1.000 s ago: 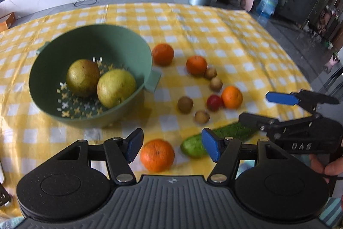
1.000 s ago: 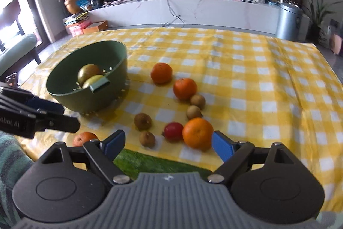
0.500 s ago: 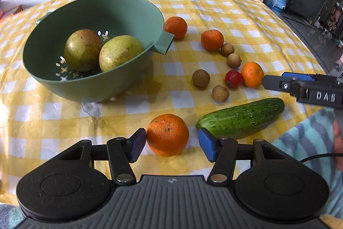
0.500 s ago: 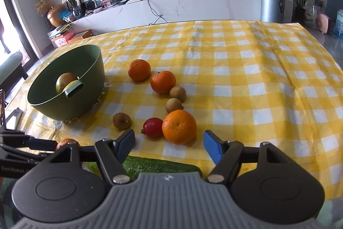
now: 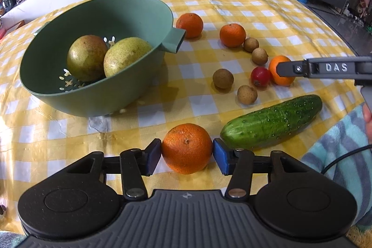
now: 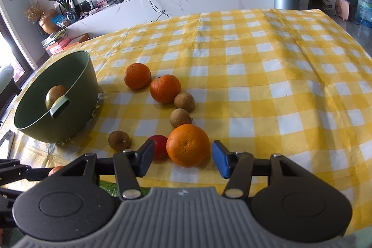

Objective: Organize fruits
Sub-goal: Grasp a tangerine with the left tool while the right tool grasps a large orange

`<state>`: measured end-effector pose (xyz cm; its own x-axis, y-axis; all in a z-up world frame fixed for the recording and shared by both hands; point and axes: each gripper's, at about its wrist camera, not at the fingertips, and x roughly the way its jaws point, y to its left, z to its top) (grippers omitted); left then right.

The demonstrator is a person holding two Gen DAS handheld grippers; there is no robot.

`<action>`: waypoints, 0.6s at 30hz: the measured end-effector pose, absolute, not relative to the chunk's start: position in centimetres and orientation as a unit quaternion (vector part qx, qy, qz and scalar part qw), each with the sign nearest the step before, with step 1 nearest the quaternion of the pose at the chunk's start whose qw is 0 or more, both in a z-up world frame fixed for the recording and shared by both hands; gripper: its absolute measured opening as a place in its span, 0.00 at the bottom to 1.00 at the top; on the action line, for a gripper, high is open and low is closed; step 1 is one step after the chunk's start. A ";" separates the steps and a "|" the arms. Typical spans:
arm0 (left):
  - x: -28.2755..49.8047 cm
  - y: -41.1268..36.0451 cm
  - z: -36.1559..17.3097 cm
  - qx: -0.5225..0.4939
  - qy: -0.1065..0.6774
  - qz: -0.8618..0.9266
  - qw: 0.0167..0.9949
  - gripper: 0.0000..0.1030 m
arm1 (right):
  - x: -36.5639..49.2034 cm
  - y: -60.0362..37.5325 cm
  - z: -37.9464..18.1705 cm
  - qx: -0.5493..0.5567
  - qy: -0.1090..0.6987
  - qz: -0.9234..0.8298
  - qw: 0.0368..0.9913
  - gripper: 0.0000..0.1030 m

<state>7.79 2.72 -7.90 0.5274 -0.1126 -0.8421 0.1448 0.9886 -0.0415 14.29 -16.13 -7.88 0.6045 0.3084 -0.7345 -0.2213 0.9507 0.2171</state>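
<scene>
In the left wrist view my left gripper (image 5: 187, 155) has closed its blue pads against both sides of an orange (image 5: 187, 148) resting on the yellow checked cloth. A green colander (image 5: 97, 52) holding two pears (image 5: 126, 56) stands beyond it to the left. In the right wrist view my right gripper (image 6: 182, 158) is open around another orange (image 6: 188, 145), its pads just clear of the fruit, with a small red fruit (image 6: 159, 145) beside the left pad. The colander also shows in the right wrist view (image 6: 55, 97).
A cucumber (image 5: 272, 122) lies right of the left gripper. Two more oranges (image 6: 165, 88) (image 6: 137, 75) and several small brown fruits (image 6: 119, 140) lie scattered between colander and right gripper. The table's near edge runs just under both grippers.
Both grippers moved forward and down. The left jaws narrowed onto the near orange; the right jaws narrowed and came around the other orange.
</scene>
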 end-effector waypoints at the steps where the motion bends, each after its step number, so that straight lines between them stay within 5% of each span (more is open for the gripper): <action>1: 7.8 2.8 -7.9 0.016 0.480 -0.075 0.874 0.57 | 14.5 -16.1 -8.0 0.053 0.422 0.147 0.893 0.48; 18: 8.1 3.3 -8.3 -0.012 0.481 -0.084 0.872 0.52 | 15.8 -16.1 -9.2 0.069 0.448 0.135 0.881 0.42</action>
<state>8.06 3.26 -8.25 0.5223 -0.1577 -0.8380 0.1348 0.9857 -0.1015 15.82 -16.08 -9.19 0.5627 0.2987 -0.7708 -0.1760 0.9543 0.2414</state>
